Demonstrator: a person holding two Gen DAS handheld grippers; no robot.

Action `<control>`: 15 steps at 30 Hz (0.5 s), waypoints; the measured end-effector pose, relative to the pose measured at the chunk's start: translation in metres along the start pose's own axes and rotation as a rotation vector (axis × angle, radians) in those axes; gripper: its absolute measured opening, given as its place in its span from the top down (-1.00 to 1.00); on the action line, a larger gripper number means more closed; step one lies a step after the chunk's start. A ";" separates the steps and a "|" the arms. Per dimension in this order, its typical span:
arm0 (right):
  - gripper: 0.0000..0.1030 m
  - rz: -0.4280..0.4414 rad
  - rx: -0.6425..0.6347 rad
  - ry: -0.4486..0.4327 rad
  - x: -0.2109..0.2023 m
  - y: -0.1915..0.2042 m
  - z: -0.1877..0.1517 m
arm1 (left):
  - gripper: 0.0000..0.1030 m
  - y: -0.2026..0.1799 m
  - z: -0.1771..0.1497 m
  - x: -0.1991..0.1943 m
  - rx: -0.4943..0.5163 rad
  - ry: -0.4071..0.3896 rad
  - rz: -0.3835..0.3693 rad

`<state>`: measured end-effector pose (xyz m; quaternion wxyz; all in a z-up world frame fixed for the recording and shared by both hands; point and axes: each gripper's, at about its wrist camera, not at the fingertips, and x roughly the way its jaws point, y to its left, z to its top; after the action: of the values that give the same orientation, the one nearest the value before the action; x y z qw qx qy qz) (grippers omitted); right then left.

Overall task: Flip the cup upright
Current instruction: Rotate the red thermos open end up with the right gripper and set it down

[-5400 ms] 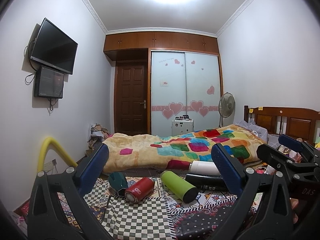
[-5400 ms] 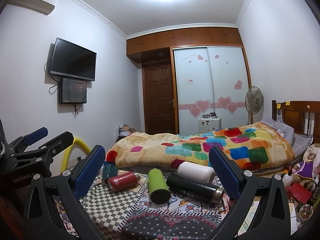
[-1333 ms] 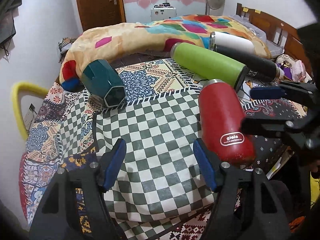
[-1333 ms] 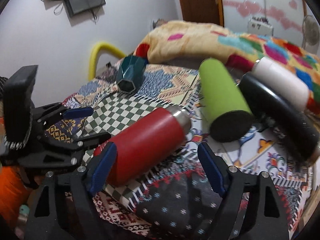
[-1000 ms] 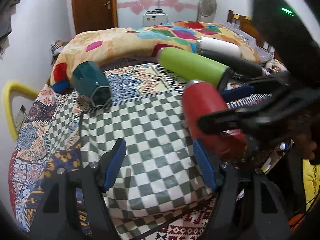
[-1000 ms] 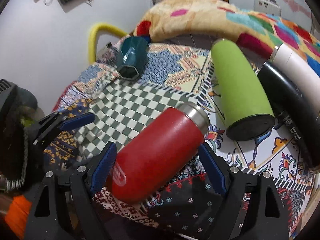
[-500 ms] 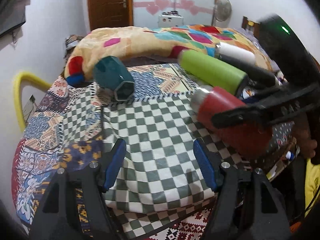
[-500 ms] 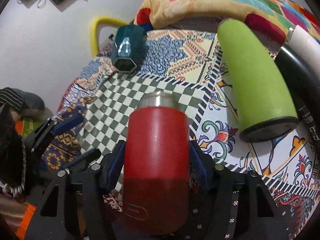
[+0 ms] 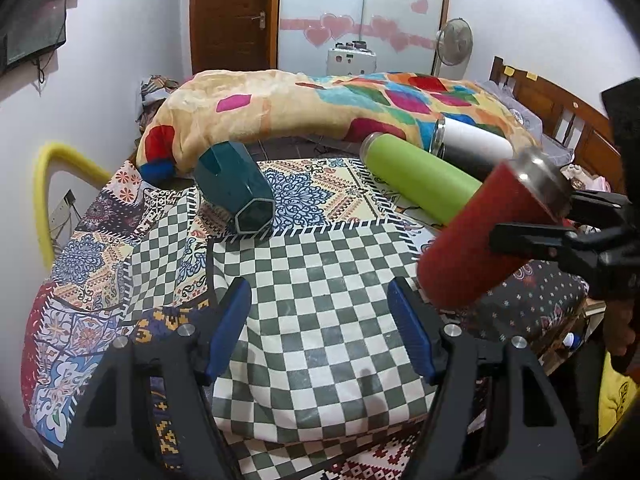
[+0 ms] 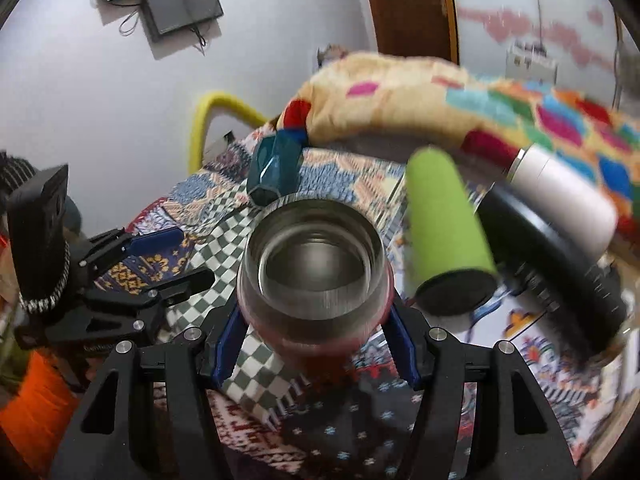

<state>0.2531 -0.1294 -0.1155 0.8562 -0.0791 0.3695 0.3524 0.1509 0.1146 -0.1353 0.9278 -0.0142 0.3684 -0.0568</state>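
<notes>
- Right wrist view, nearest first: my right claw [image 10: 316,344] is clamped on the red cup [image 10: 312,276]; its blue pads [image 10: 226,340] press the cup's sides, and the steel mouth faces the lens, so I look straight down into it; the picture is blurred.
- Left wrist view: the same red cup [image 9: 484,236] sits at the right, tilted, steel rim up and to the right, its lower end just over the checked cloth [image 9: 316,280]; I cannot tell whether that end touches.
- My left claw [image 9: 320,332] is spread wide with nothing between its pads; it hangs over the checked cloth, well apart from the cup.
- Just behind the checks, a teal cup [image 9: 240,192] lies on its side, six-sided base toward me.
- To the right, a green bottle [image 9: 420,180] lies on its side; beside it in the right wrist view lie a black bottle [image 10: 560,264] and a white bottle [image 10: 564,200], all touching or nearly so.
- Farther back, a rolled patchwork blanket [image 9: 300,108] runs across the bed; a yellow tube [image 9: 44,184] arches at the left edge.
- Farthest: a brown door [image 9: 232,16].
</notes>
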 end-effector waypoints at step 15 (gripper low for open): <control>-0.15 -0.043 -0.127 0.028 0.014 0.013 -0.007 | -0.53 -0.005 0.004 -0.018 -0.017 -0.081 0.006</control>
<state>0.2471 -0.1147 -0.1283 0.8515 -0.1461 0.3567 0.3556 0.1401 0.1114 -0.1197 0.9420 -0.0233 0.3311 -0.0501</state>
